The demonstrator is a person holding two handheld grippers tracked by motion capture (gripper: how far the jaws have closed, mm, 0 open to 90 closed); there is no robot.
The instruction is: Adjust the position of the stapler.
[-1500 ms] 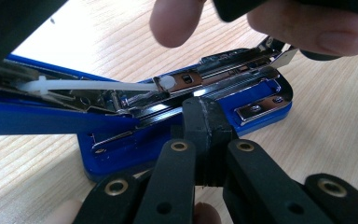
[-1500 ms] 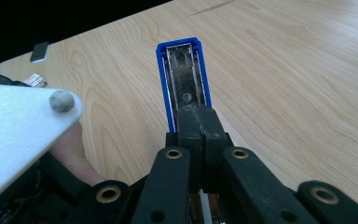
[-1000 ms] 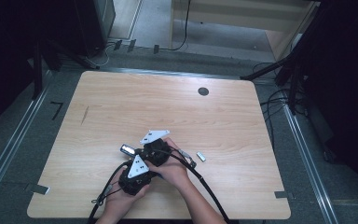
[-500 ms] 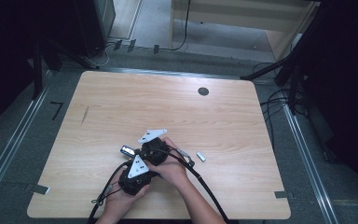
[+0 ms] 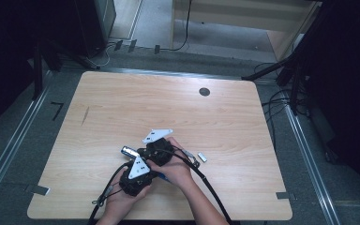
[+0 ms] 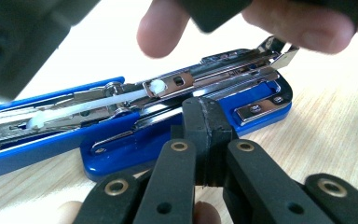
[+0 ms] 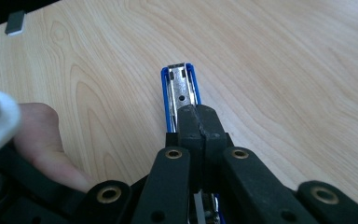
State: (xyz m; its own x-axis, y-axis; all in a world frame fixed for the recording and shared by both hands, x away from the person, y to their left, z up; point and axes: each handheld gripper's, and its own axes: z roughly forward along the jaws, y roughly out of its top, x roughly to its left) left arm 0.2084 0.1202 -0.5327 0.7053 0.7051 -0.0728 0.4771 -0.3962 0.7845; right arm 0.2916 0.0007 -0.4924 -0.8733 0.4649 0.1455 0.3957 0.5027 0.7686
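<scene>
A blue stapler (image 6: 135,140) lies swung open on the wooden table (image 5: 122,108), its metal staple channel (image 6: 214,77) and white pusher bared. My left gripper (image 6: 205,135) is shut, its tips butted against the stapler's blue base, with nothing visibly pinched. My right gripper (image 7: 200,123) is shut too and sits on top of the other blue arm (image 7: 179,88), whose metal end pokes out past the tips. In the high view both grippers (image 5: 137,174) (image 5: 155,151) huddle near the table's front middle. Fingers (image 6: 161,28) hover above the stapler.
A small grey block of staples (image 5: 201,157) lies just right of the hands. A round black cable hole (image 5: 204,92) is at the far side of the table. Cables trail from the grippers off the front edge. Dark floor and rails surround the table.
</scene>
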